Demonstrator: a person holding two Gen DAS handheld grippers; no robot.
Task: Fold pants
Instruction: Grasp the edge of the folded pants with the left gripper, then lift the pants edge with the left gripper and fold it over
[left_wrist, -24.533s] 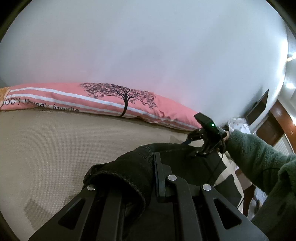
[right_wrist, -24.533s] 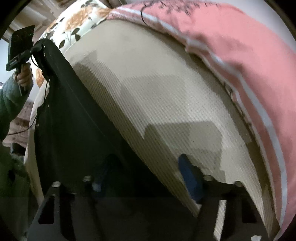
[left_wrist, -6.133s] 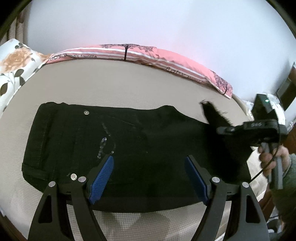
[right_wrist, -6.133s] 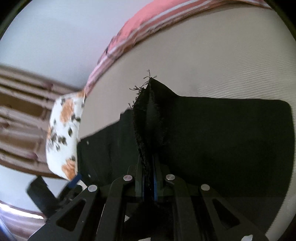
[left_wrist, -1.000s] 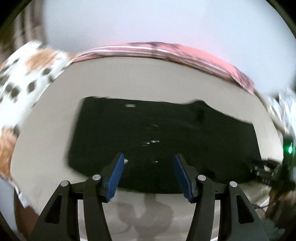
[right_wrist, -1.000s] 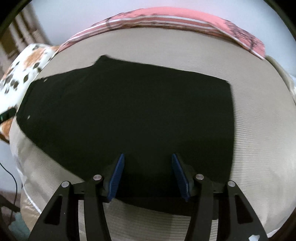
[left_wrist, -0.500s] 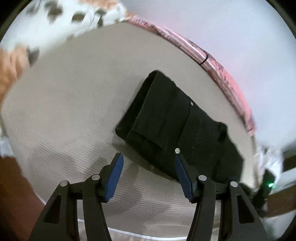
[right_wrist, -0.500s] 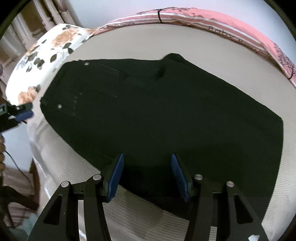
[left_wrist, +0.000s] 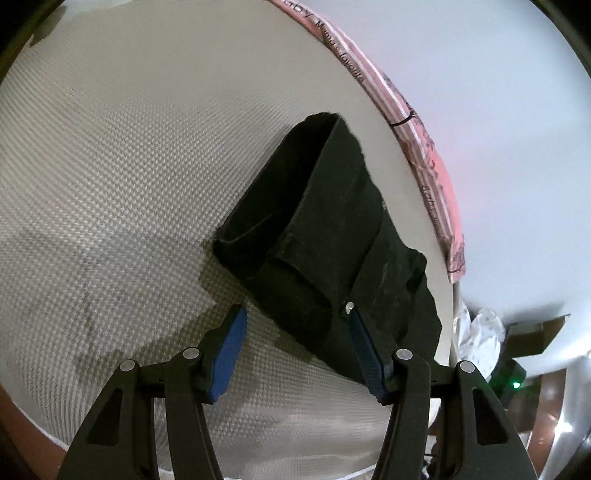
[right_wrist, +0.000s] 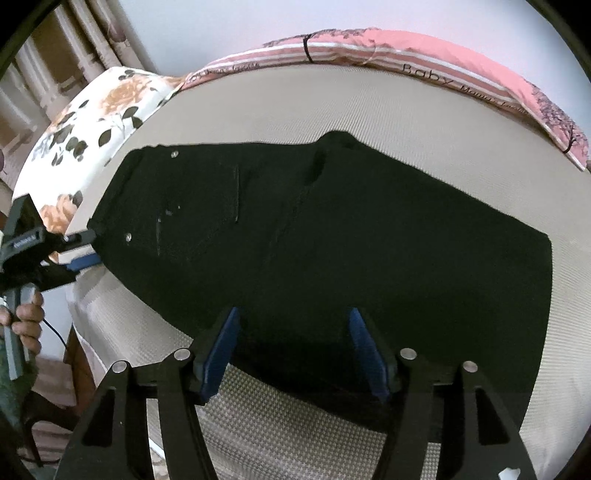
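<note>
- Black denim pants (right_wrist: 332, 240), already folded lengthwise, flat on beige woven bedcover (right_wrist: 406, 110); long axis runs left-right ahead of right gripper (right_wrist: 291, 350).
- Right gripper: jaws apart, just opened wider, nothing clamped, over near long edge.
- Left gripper (left_wrist: 295, 347): jaws apart, empty, at waistband end (left_wrist: 258, 229), nearer it.
- Next fold probably end-to-end.

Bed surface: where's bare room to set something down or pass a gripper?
Free: the wide mattress stretch beyond the pants' waistband end, toward the floral pillow; the strip between the pants and the pink pillow; a narrow front edge. Crowded: the middle, covered by pants.
</note>
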